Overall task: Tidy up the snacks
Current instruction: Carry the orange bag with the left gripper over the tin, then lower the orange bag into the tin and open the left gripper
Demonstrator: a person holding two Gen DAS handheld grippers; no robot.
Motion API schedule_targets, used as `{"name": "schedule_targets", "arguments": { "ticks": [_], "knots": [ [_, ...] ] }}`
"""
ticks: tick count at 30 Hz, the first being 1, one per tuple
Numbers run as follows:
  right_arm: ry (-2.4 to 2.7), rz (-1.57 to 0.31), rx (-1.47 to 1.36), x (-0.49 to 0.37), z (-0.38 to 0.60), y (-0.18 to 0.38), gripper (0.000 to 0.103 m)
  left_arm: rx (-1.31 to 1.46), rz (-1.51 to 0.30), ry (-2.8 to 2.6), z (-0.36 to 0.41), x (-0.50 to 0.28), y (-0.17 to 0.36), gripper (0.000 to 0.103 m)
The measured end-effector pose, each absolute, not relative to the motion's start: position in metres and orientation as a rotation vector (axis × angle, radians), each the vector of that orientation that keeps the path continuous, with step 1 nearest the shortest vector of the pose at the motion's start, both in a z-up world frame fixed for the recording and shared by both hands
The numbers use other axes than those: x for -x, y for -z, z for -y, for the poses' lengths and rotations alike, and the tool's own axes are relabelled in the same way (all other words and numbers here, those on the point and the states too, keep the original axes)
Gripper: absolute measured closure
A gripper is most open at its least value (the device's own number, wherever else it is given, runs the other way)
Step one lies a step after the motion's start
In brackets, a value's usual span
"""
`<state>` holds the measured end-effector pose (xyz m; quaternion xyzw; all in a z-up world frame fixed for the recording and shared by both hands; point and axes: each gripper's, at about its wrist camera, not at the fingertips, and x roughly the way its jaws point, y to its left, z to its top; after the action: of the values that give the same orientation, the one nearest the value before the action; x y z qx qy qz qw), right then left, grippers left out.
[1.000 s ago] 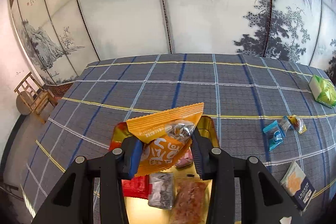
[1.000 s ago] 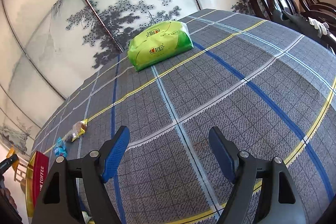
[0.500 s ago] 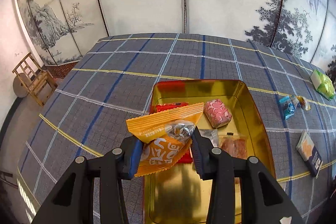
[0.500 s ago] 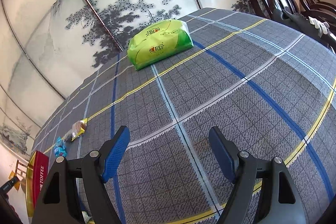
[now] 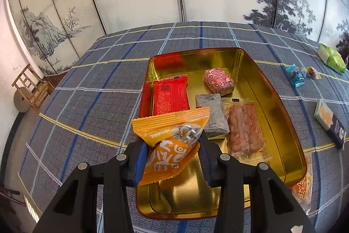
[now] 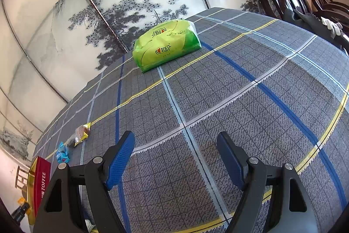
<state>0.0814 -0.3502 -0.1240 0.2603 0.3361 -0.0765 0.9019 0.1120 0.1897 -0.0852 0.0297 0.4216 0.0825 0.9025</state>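
The orange snack packet (image 5: 172,145) is pinched in your left gripper (image 5: 173,151), hanging above the near left of the gold tin (image 5: 283,115). Let go too far left and it could catch the rim and land on the tablecloth (image 5: 91,106). Your right gripper (image 6: 175,158) hangs spread and empty.

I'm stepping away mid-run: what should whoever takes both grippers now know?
Left gripper: shut on the orange snack packet, above the gold tin.
Right gripper: open, holding nothing, over bare tablecloth.
Done: red packet, pink packet, grey packet and clear packet lie in the tin.
Left: release the orange one; collect the blue candy, yellow candy, cracker box and another orange packet. The green pack is probably tissues.
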Motion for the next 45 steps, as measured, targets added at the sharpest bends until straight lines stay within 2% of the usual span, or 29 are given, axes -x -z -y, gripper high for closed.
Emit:
{"name": "schedule_targets", "arguments": {
  "ticks": [27,34,37,42,44,45],
  "knots": [
    [0.156,-0.698,-0.539,-0.077,0.354,0.123,0.025,-0.039,-0.949,-0.264,-0.213,-0.147,0.113,0.065],
    [0.156,-0.699,-0.538,-0.078,0.354,0.122,0.025,-0.065,-0.942,-0.241,-0.202,-0.131,0.115,0.064],
    [0.157,-0.7,-0.537,-0.076,0.354,0.122,0.025,-0.081,-0.951,-0.251,-0.203,-0.133,0.121,0.056],
    [0.156,-0.699,-0.539,-0.078,0.354,0.122,0.025,-0.068,-0.942,-0.239,-0.203,-0.132,0.121,0.052],
    [0.157,-0.701,-0.537,-0.078,0.354,0.122,0.025,-0.045,-0.929,-0.243,-0.206,-0.131,0.118,0.036],
    [0.157,-0.701,-0.537,-0.077,0.354,0.122,0.025,-0.033,-0.921,-0.234,-0.207,-0.131,0.115,0.033]
  ]
}}
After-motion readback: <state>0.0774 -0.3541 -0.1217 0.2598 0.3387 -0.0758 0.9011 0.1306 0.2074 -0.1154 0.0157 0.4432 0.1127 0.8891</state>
